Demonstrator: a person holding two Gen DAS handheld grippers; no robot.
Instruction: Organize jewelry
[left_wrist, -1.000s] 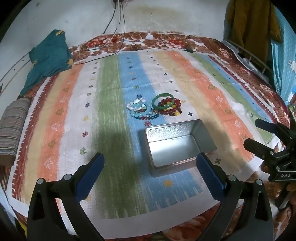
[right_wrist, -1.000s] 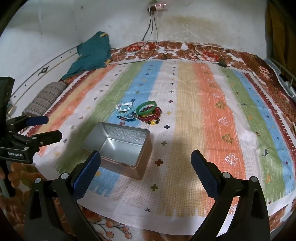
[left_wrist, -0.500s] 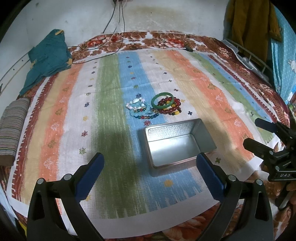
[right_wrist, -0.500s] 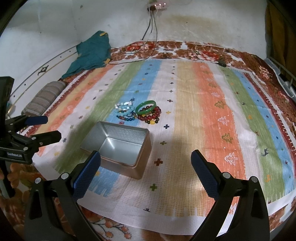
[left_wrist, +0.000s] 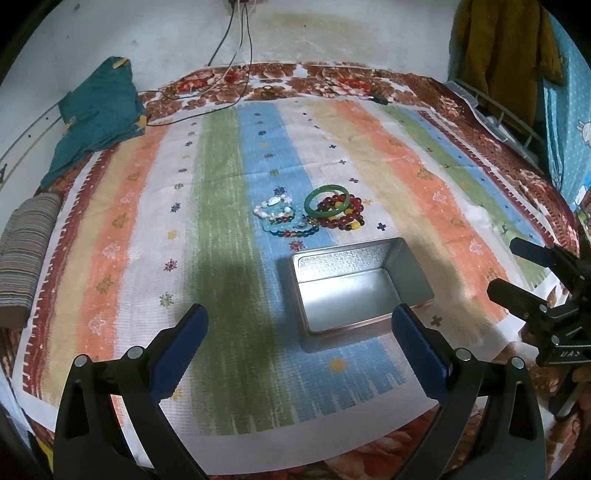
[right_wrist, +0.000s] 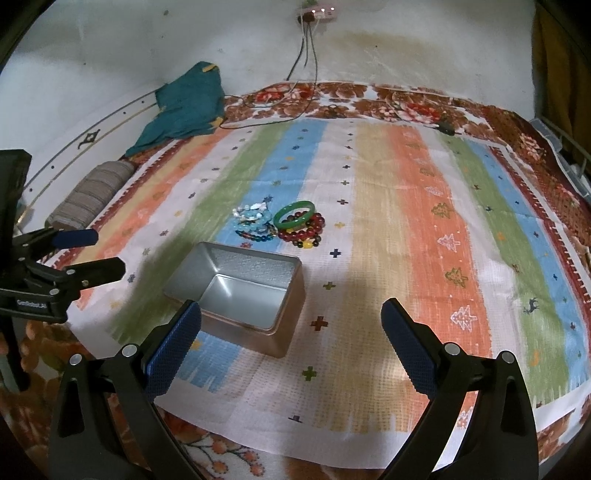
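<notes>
A heap of bracelets lies on the striped cloth: a green bangle (left_wrist: 327, 200) (right_wrist: 294, 214) rests on red bead bracelets (left_wrist: 345, 218) (right_wrist: 304, 232), with pale blue and white bead bracelets (left_wrist: 280, 218) (right_wrist: 253, 221) to their left. An open silver tin (left_wrist: 356, 286) (right_wrist: 240, 291), nothing inside it, stands just nearer than the heap. My left gripper (left_wrist: 297, 343) hovers open in front of the tin. My right gripper (right_wrist: 291, 338) is open too, low beside the tin's right end. Both hold nothing.
A teal garment (left_wrist: 96, 122) lies at the far left corner, a striped roll (left_wrist: 22, 251) at the left edge. Cables (left_wrist: 236, 55) hang from a wall socket onto the bed. A yellow garment (left_wrist: 506, 48) and wire rack (left_wrist: 498, 118) are at the right.
Both grippers drifted very slightly forward toward the tin. Nothing was picked up, and the jaws kept the same opening.
</notes>
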